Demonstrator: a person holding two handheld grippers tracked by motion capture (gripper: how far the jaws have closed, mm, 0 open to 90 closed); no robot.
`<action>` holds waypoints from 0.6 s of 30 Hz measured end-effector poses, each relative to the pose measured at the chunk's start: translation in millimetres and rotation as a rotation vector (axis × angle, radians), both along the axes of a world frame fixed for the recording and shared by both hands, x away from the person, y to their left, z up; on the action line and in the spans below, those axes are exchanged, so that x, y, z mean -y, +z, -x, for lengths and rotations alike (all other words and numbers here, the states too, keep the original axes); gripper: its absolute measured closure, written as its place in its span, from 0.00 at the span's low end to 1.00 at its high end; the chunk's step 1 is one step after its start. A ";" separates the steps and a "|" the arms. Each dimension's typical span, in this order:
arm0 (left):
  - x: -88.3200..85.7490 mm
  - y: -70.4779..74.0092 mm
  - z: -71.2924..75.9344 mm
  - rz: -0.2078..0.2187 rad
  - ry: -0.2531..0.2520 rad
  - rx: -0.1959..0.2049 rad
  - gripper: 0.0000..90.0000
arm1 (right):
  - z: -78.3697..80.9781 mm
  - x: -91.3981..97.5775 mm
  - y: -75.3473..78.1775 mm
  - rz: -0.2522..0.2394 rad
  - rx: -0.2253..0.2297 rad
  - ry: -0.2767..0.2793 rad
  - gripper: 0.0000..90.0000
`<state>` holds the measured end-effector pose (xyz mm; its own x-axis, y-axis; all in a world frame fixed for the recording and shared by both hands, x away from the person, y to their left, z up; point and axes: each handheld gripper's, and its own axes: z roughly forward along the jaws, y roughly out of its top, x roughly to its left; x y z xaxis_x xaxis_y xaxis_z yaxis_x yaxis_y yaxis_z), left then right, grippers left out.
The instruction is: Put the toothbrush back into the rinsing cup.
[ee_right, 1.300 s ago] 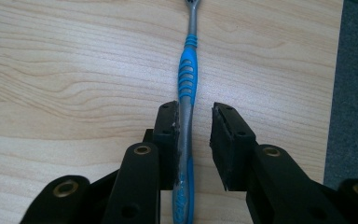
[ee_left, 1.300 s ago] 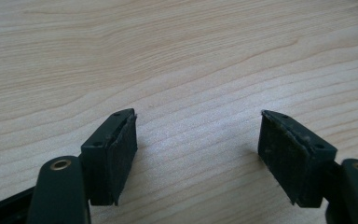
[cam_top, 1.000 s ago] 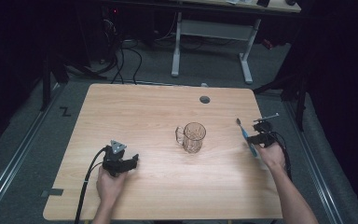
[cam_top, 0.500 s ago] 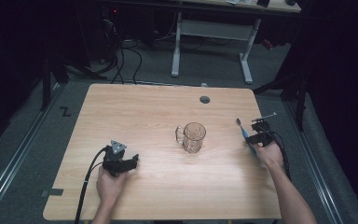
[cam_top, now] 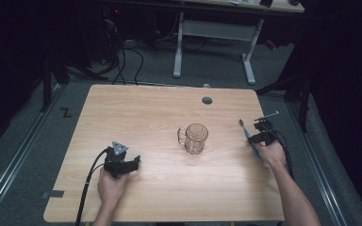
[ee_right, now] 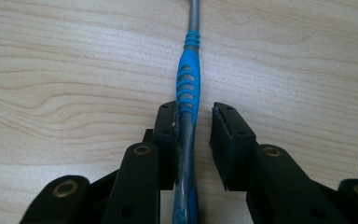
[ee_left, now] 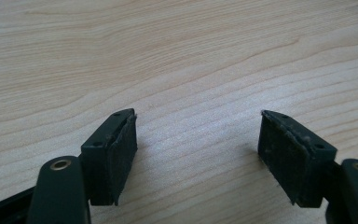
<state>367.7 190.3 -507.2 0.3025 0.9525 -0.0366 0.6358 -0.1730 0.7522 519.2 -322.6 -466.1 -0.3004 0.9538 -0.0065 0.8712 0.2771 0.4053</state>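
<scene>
Toothbrush [ee_right: 187, 79]: blue and grey, slim and slightly curved, with ribbed blue grip bands – its long axis runs straight up the middle of the right gripper view, the grey neck leaving at the top edge. In the high view [cam_top: 249, 136] it sits at the right of the frame near the table's right edge, tilted, its head end toward the upper left and its handle end toward the lower right by the hand.

Right gripper [ee_right: 195, 114]: jaws part-closed around the toothbrush handle; the left pad touches it, a narrow gap shows at the right pad, so no firm clamp is seen. In the high view [cam_top: 262, 134] it is held by the right hand [cam_top: 271, 154].

Left gripper [ee_left: 198, 135]: released, 2 black jaws spread wide over bare wood, dark rough pads facing each other. In the high view [cam_top: 122, 162] it lies at lower left of centre, the left hand [cam_top: 111, 186] behind it, a grey 3-cornered plate on top.

Mug [cam_top: 194, 138]: clear glass, upright, handle to its left – near the middle of the frame, well apart from both grippers.

Table [cam_top: 146, 113]: pale wood with wavy grain, rounded corners, a round hole near its upper edge.
</scene>
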 end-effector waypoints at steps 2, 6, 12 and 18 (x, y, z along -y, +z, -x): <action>0.0 0.0 0.0 0.000 0.000 0.000 0.32 | -3.0 -1.0 0.3 0.001 -0.007 -0.003 0.79; -0.1 0.0 0.0 0.001 0.000 0.000 0.32 | -7.1 -2.1 0.2 0.001 -0.007 -0.005 0.77; 0.3 0.0 -0.1 -0.002 0.001 0.000 0.32 | -9.2 -0.7 -0.2 -0.012 -0.002 -0.011 0.75; 0.8 -0.1 -0.1 -0.006 0.001 0.001 0.32 | -10.0 -4.9 -1.6 -0.009 0.024 -0.010 0.77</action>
<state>367.8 189.6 -507.3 0.3018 0.9529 -0.0304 0.6351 -0.1772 0.7518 529.1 -317.6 -467.7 -0.2904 0.9569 -0.0050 0.8640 0.2645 0.4285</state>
